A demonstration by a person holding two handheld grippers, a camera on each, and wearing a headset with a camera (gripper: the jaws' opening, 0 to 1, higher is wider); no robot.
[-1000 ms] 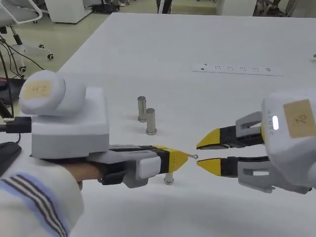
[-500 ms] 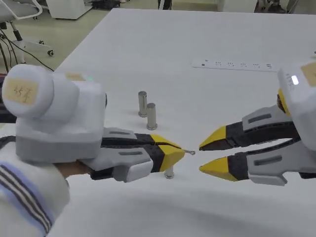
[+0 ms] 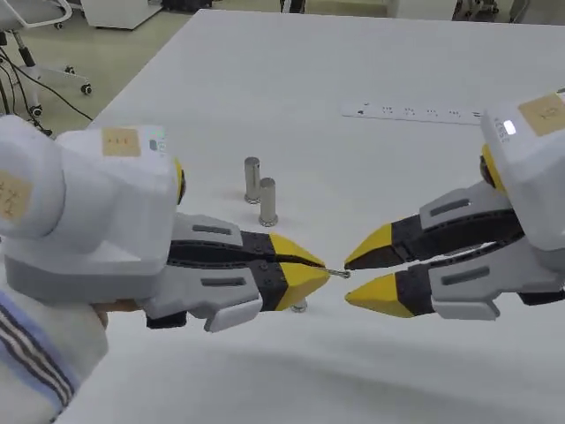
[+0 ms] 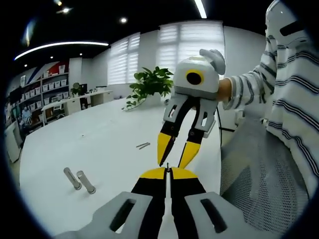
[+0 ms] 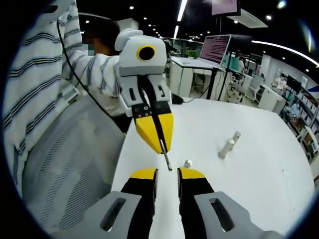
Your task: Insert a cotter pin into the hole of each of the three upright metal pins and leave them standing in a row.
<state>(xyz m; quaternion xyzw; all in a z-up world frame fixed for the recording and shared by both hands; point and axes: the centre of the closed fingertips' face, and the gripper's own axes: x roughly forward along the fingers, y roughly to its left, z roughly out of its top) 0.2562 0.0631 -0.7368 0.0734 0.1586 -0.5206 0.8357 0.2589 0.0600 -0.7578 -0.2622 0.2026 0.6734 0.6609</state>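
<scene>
Cotter pin [image 3: 338, 273] is pinched at the tip of the left gripper [image 3: 318, 269], jaws clamped on it, the thin metal end sticking out toward the right gripper [image 3: 356, 278]. The right gripper's jaws are spread, yellow tips either side of the pin's free end; whether they touch it can't be told. In the right gripper view the cotter pin [image 5: 166, 158] pokes out of the left gripper [image 5: 159, 144] and points down between the right gripper's [image 5: 168, 174] own parted tips.

Near metal pin [image 3: 300, 306] stands just under the left gripper's tip, mostly hidden; its round top [image 5: 188, 163] shows in the right gripper view. Two more metal pins [image 3: 252, 178] [image 3: 267, 201] stand upright just beside each other, farther back on the white table [image 3: 265, 79]. The left gripper view shows the same pair [image 4: 72, 178] [image 4: 85, 181].

Spare cotter pins [image 4: 143, 146] lie on the table behind. White power strip [image 3: 415, 112] lies far back, well apart. Striped sleeve [image 3: 35, 362] at the lower left.
</scene>
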